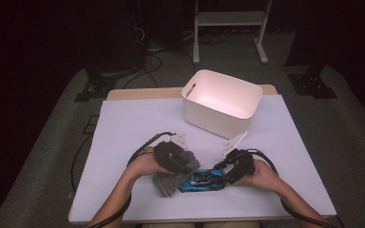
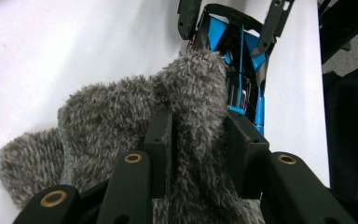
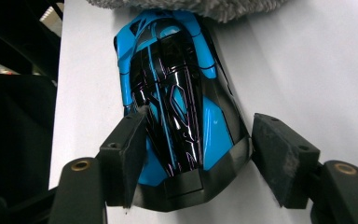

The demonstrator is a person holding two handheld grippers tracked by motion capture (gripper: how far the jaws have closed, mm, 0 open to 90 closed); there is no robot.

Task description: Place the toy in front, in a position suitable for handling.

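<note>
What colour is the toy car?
Bright blue with glossy black panels; the toy car shows best in the right gripper view.

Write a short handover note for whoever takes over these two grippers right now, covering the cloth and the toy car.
Left gripper: shut on a fold of the grey cloth, which lies bunched on the table against one end of the car.
Right gripper: jaws astride the other end of the blue-and-black toy car; one pad touches its side, the other stands clear, so no firm grip.
Car sits flat near the table's front edge. White bin stands behind.
Done: cloth brought to the car, car bracketed.
Left, as it looks: steady the car and wipe it; whether any wiping is done cannot be told.
</note>
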